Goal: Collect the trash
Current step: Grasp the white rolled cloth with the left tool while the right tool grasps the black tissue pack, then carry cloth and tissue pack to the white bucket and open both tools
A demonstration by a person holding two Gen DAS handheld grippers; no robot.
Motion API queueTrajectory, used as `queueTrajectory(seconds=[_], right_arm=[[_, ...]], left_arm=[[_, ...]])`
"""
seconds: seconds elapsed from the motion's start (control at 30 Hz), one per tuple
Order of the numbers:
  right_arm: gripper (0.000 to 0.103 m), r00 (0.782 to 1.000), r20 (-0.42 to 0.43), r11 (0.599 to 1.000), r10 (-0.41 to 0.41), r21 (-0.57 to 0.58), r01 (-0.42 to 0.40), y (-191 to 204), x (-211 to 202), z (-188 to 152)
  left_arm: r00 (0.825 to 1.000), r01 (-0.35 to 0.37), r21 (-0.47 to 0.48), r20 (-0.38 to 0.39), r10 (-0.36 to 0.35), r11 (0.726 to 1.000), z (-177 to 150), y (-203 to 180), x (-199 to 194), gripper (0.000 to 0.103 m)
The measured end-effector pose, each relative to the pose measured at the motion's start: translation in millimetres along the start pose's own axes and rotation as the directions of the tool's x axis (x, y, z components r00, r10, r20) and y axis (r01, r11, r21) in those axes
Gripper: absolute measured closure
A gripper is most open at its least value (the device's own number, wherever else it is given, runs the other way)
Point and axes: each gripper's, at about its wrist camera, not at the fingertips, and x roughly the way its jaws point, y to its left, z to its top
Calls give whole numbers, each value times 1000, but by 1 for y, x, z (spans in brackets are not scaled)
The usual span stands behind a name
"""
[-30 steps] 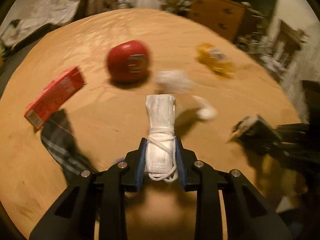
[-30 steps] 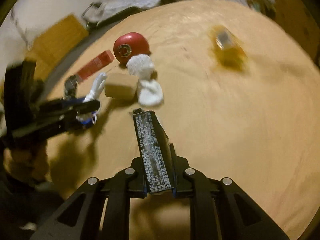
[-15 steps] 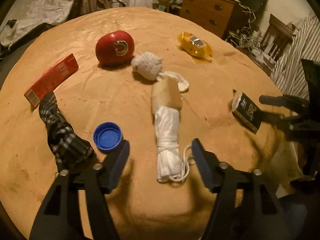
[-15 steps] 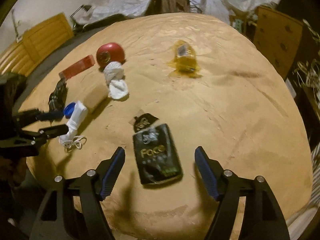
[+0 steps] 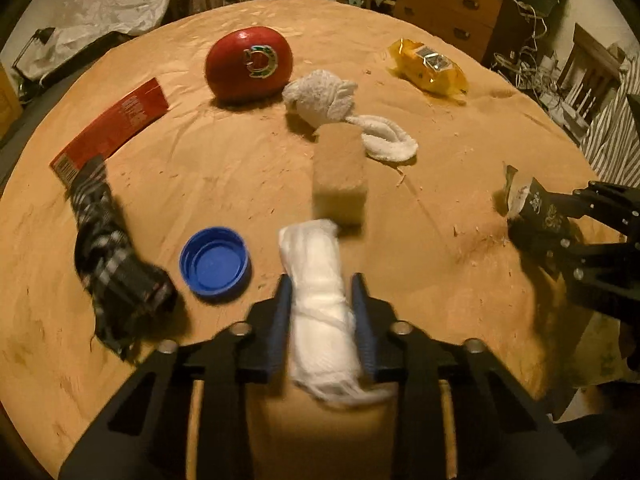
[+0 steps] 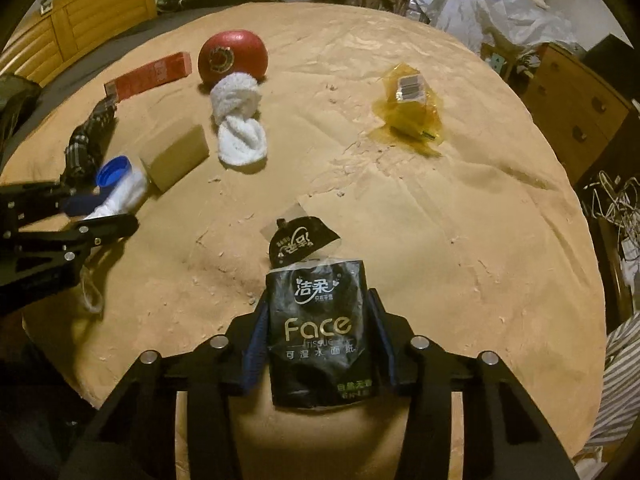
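Note:
My left gripper (image 5: pixel 320 300) is shut on a rolled white face mask (image 5: pixel 320 312) with its strings trailing, low over the near edge of the round table (image 5: pixel 200 168). My right gripper (image 6: pixel 318 324) is shut on a black "Face" tissue wrapper (image 6: pixel 318 332) with a torn top flap. The right gripper also shows at the right edge of the left wrist view (image 5: pixel 548 220). The left gripper with the mask shows at the left in the right wrist view (image 6: pixel 104 210).
On the table lie a blue bottle cap (image 5: pixel 214 260), a dark plaid cloth (image 5: pixel 108 256), a red carton (image 5: pixel 112 128), a red round object (image 5: pixel 248 64), a knotted white towel (image 5: pixel 340 112), a tan block (image 5: pixel 340 176) and a yellow wrapper (image 5: pixel 430 68). A wooden dresser (image 5: pixel 452 16) stands behind.
Both grippers were open half a second ago with the mask and wrapper lying on the table. Now each has closed on its item again.

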Motion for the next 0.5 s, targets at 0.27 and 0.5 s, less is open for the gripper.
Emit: queueTrajectory(seconds=[0.27,0.5], right_arm=[[62,990,140,996,16,81,-28,8,-40,-15],[62,939,343,989,22,127,-70,41,-107,-25]], left_arm=[[993,-5,-39,116,9,999,-23,7,-50,78],[942,-69,-39,326,78,997,-27,-10,-124,78]])
